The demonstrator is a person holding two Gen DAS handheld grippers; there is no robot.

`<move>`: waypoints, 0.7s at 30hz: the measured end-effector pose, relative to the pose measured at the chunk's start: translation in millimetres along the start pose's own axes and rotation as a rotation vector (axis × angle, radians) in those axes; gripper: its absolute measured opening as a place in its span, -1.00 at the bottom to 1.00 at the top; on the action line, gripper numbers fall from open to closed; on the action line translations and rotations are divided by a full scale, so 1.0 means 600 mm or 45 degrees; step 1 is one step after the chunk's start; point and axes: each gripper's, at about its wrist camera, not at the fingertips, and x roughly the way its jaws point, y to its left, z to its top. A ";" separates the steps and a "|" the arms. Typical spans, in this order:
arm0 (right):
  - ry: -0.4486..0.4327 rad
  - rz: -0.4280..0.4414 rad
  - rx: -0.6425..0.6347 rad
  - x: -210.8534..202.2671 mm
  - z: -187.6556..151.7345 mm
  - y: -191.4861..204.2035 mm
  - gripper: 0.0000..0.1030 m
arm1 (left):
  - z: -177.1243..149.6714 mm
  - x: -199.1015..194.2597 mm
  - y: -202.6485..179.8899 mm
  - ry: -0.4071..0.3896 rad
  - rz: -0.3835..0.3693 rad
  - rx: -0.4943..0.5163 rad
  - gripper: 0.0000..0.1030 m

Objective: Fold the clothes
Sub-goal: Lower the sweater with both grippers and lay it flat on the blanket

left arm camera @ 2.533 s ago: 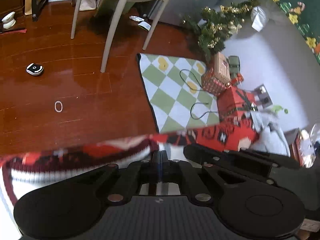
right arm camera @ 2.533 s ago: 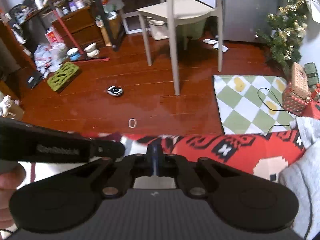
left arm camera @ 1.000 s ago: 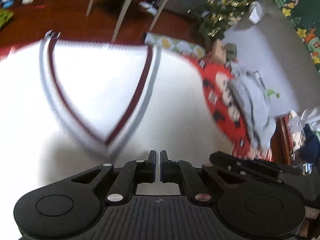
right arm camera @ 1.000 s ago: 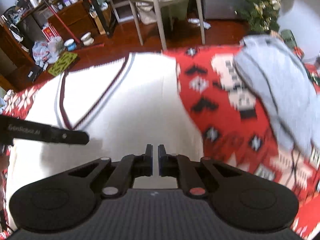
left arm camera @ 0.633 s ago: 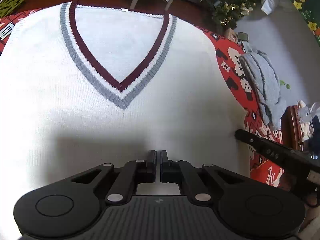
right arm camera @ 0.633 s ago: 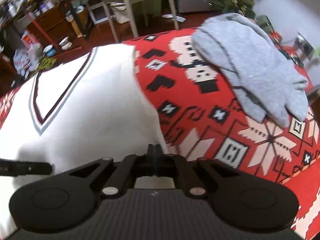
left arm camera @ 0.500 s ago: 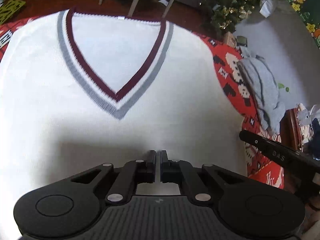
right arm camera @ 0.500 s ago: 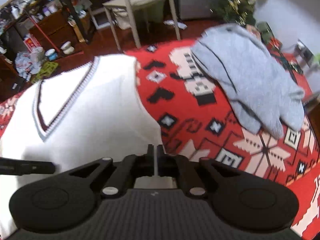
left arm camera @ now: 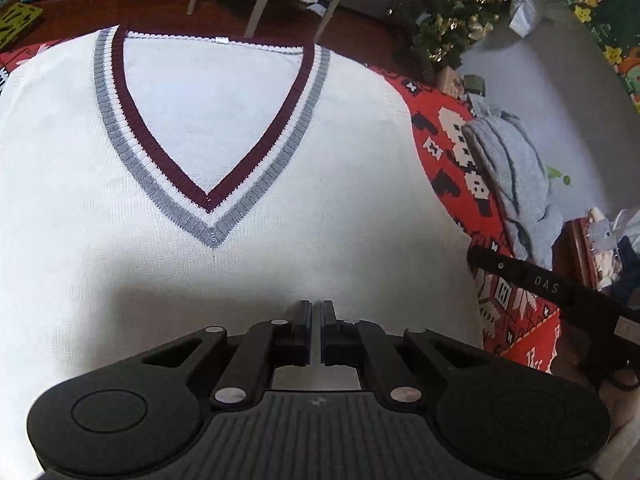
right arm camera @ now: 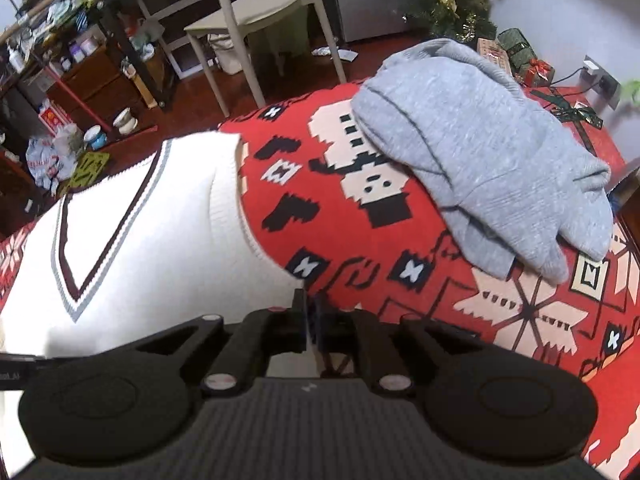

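A white V-neck vest [left arm camera: 240, 260] with maroon and grey neck trim lies flat, collar away from me, on a red patterned blanket [left arm camera: 452, 152]. My left gripper [left arm camera: 316, 316] sits shut low over the vest's bottom middle, a thin white sliver pinched between its pads. My right gripper [right arm camera: 310, 304] is shut at the lower right side edge of the vest [right arm camera: 160, 248], with white knit under its left half and the blanket [right arm camera: 340, 200] under its right. In the left wrist view the right gripper's black body [left arm camera: 540, 284] shows just off the vest's right edge.
A crumpled grey garment [right arm camera: 480, 152] lies on the blanket to the right of the vest. Beyond the blanket's far edge are a dark wood floor, a pale chair [right arm camera: 256, 12], a small Christmas tree [left arm camera: 452, 36] and cluttered shelves [right arm camera: 80, 60].
A second ago the vest was blurred and coming down; now it lies spread and still. The right gripper has slid rightward to the vest's side edge. The left gripper has held its place.
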 end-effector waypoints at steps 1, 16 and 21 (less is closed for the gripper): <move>-0.016 -0.006 -0.010 -0.005 -0.001 0.000 -0.91 | -0.003 -0.002 0.004 -0.017 -0.015 0.001 -0.96; -0.175 0.104 -0.167 -0.076 -0.079 0.090 -0.83 | -0.088 -0.128 0.120 -0.381 0.021 0.017 -0.96; -0.177 0.152 -0.128 -0.106 -0.135 0.084 -0.83 | -0.169 -0.149 0.149 -0.404 0.010 -0.047 -0.96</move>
